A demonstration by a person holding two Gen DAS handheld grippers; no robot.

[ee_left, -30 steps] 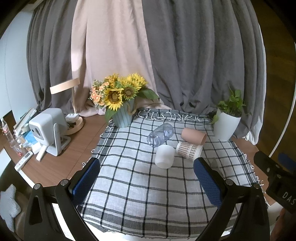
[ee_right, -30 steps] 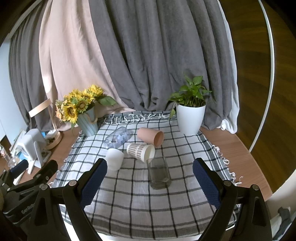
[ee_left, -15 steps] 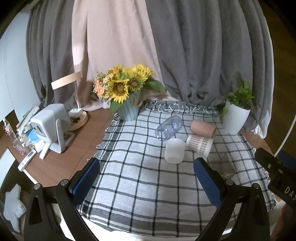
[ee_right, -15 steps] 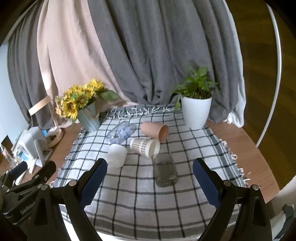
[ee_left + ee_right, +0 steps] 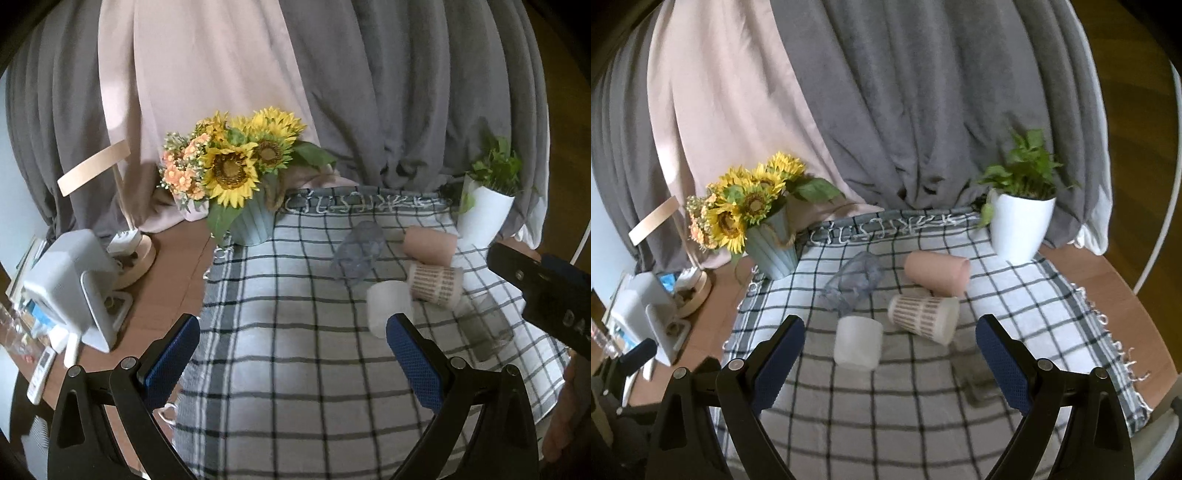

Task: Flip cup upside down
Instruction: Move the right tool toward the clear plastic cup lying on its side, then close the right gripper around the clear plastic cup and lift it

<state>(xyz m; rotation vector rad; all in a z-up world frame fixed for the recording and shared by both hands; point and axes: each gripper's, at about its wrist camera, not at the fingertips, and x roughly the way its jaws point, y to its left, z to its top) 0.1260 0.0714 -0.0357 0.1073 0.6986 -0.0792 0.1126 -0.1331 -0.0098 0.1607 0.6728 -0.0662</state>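
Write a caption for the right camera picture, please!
Open right gripper hovers over five cups on a checked cloth.

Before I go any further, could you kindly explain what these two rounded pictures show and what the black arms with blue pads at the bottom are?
No robot is here: a person holds one two-finger tool in each hand, and each tool carries a wide-angle camera looking forward along its fingers. One picture comes from the left gripper, the other from the right gripper. The blue pads are the fingers, and both pairs stand wide open, holding nothing. Ahead lies a checked cloth on a wooden table. On it are five cups: a white cup standing, a patterned cup, a pink cup and a clear plastic cup lying on their sides, and a clear glass, blurred here. Behind stand sunflowers in a blue vase and a green plant in a white pot.
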